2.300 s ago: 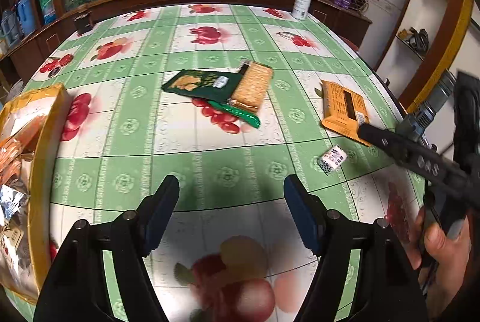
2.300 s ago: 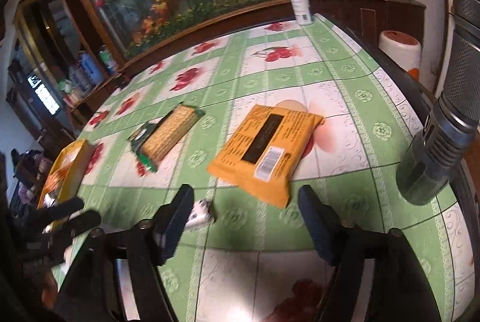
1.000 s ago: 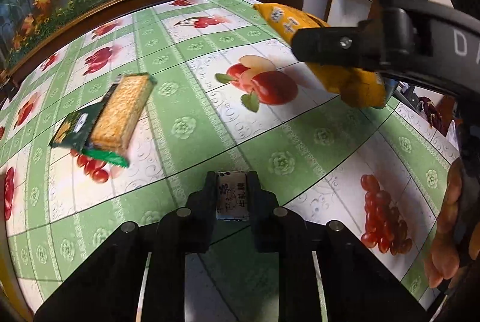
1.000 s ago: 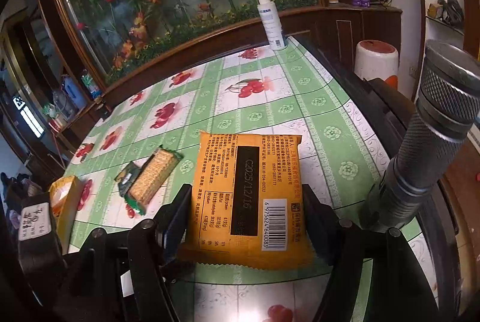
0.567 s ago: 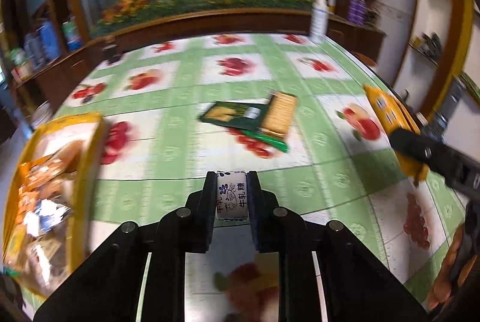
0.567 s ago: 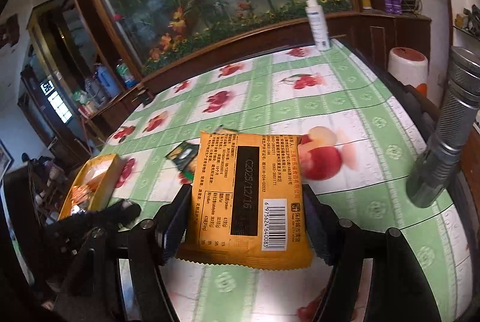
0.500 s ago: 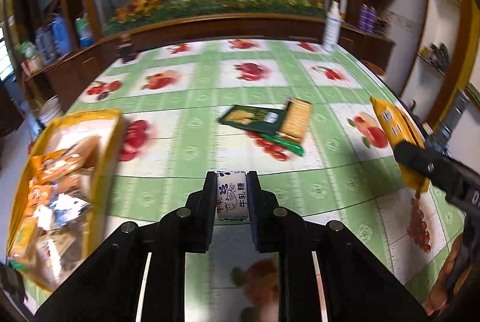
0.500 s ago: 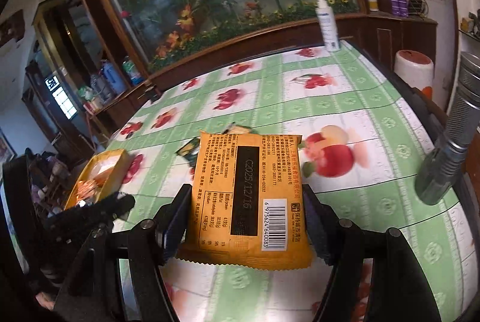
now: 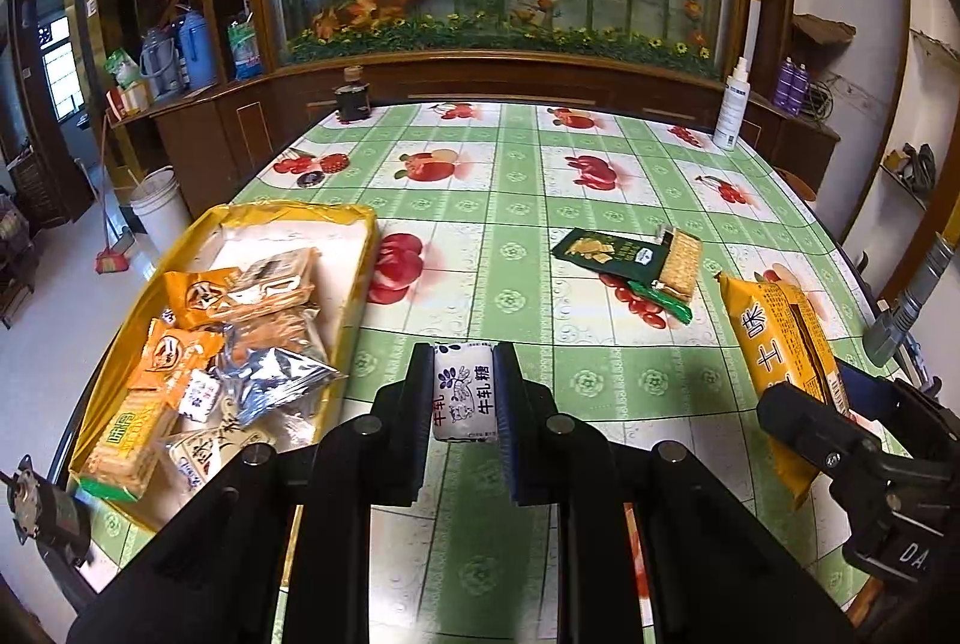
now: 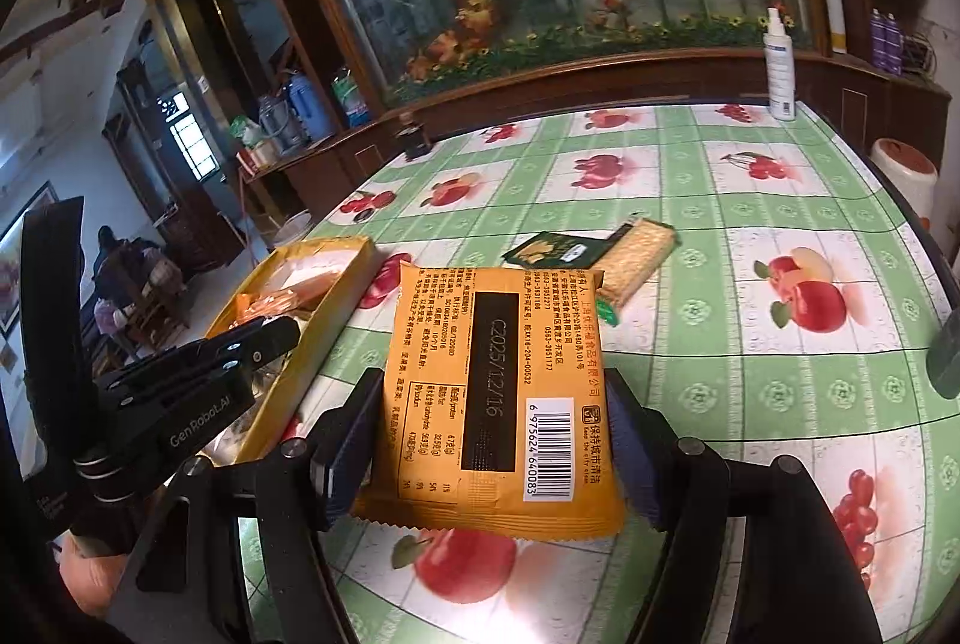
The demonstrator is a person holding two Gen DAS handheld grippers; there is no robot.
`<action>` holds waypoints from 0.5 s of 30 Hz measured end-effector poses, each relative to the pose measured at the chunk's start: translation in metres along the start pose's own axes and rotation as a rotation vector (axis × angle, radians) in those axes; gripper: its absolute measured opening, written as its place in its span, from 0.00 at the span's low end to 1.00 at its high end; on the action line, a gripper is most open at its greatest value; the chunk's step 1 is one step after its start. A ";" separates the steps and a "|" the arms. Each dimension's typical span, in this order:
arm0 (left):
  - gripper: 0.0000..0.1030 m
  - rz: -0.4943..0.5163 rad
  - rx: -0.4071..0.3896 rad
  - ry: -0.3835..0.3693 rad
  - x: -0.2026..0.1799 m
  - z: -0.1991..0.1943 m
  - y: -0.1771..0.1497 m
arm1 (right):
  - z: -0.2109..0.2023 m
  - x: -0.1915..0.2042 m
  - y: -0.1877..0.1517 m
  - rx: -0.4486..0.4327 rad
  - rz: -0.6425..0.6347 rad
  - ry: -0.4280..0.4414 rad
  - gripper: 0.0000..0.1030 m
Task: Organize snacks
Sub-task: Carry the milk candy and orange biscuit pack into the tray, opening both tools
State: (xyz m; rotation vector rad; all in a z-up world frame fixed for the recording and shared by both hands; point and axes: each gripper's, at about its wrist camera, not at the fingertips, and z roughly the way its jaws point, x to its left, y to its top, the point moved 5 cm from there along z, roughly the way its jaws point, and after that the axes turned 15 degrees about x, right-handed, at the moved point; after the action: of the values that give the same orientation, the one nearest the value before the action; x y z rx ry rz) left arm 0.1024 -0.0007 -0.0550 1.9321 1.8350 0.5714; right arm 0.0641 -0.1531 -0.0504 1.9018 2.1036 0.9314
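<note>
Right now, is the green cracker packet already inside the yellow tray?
No, the green cracker packet lies on the tablecloth, well apart from the yellow tray.

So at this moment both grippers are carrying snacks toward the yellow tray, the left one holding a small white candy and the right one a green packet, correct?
Not quite. The right gripper is shut on an orange packet, as the right wrist view shows; the green packet lies on the table. The rest stands: the left gripper holds the small white candy, near the yellow tray.
</note>
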 end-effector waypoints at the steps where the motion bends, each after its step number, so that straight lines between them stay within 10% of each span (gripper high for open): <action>1: 0.16 -0.004 -0.001 0.001 0.003 -0.001 -0.001 | 0.000 0.002 0.000 0.000 -0.004 0.001 0.69; 15: 0.16 -0.070 0.001 0.025 0.038 -0.004 -0.005 | 0.008 0.039 0.007 0.002 -0.072 0.025 0.69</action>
State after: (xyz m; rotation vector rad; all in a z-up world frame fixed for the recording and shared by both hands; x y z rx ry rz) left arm 0.0977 0.0372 -0.0545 1.8616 1.9100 0.5745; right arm 0.0670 -0.1135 -0.0416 1.8122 2.1720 0.9421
